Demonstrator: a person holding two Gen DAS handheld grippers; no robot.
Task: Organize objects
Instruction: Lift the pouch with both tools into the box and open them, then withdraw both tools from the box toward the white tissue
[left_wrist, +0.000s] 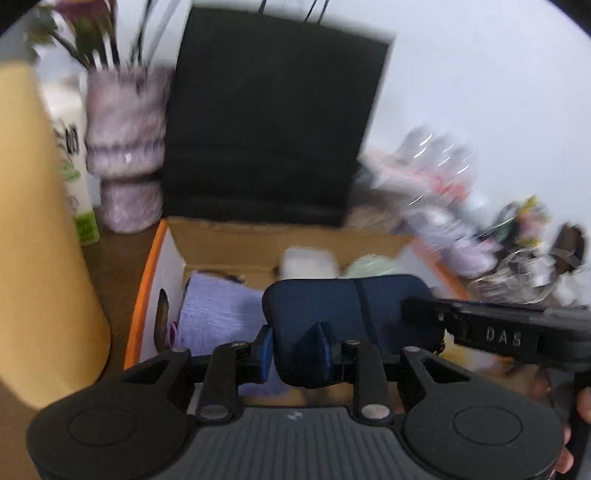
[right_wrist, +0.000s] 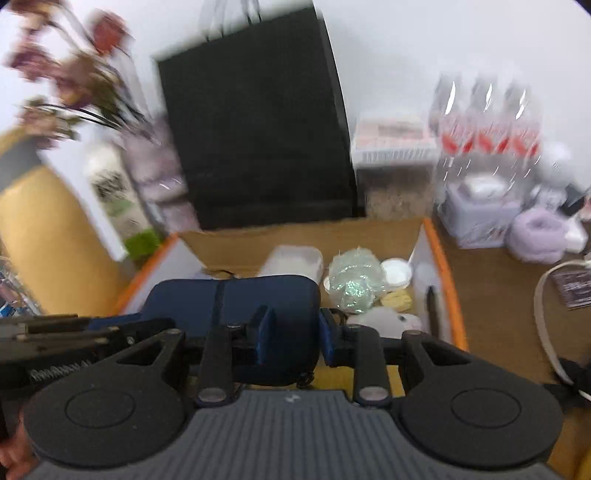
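Note:
A dark blue zip pouch (left_wrist: 347, 314) is held over an open cardboard box with orange edges (left_wrist: 147, 280). My left gripper (left_wrist: 295, 350) is shut on the pouch's left end. My right gripper (right_wrist: 293, 332) is shut on its right end (right_wrist: 236, 314). In the left wrist view the right gripper's arm (left_wrist: 502, 332) comes in from the right. The box (right_wrist: 439, 266) holds a lilac cloth (left_wrist: 218, 314), a white container (right_wrist: 295, 260), a glittery green bundle (right_wrist: 354, 280) and small white dishes (right_wrist: 395, 271).
A black paper bag (left_wrist: 273, 129) stands behind the box. A mottled vase with flowers (left_wrist: 125, 147) and a yellow cylinder (left_wrist: 40, 240) stand to the left. Water bottles (right_wrist: 484, 133), a lilac yarn bundle (right_wrist: 535, 236) and clutter lie to the right on the brown table (right_wrist: 491, 295).

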